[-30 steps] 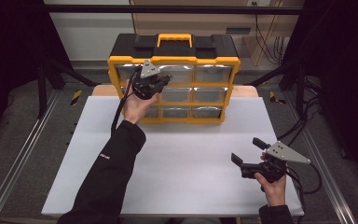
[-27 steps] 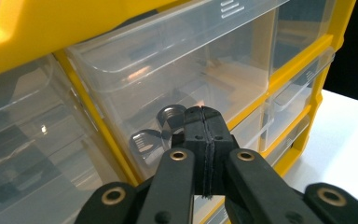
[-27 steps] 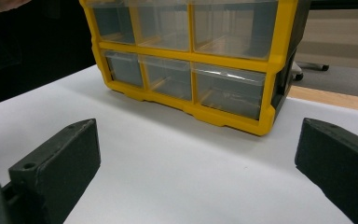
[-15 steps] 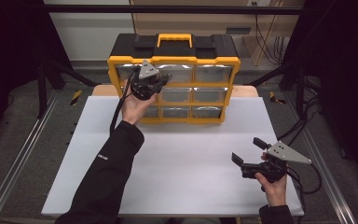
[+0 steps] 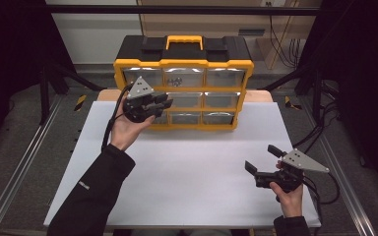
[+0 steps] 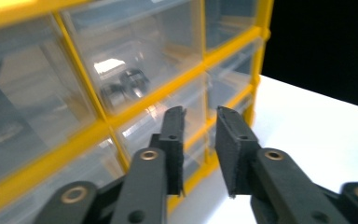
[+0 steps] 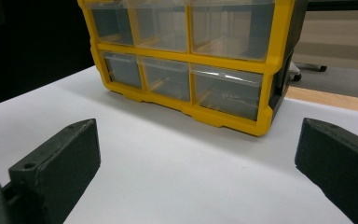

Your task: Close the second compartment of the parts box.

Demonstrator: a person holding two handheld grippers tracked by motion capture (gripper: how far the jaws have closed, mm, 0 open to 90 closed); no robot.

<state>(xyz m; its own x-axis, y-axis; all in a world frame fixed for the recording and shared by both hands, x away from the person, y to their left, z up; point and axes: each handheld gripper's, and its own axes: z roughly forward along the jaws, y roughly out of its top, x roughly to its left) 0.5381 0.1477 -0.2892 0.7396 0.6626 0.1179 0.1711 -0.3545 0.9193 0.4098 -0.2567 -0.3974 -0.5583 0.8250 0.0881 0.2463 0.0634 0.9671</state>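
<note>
High view: left claw (image 5: 165,102) is hovering against the yellow drawer cabinet (image 5: 183,63) at the white counter (image 5: 177,162) rear; right claw (image 5: 261,160) is resting near right, released. Left gripper view: jaws are standing narrowly apart, grasping nothing, before clear drawers (image 6: 135,79). Right gripper view: jaws are gaping wide.

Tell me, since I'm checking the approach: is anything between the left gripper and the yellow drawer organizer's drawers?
Nothing visible. The left gripper, jaws slightly apart, is right in front of the drawer organizer, with only open air between its jaws and the clear drawer fronts.
</note>
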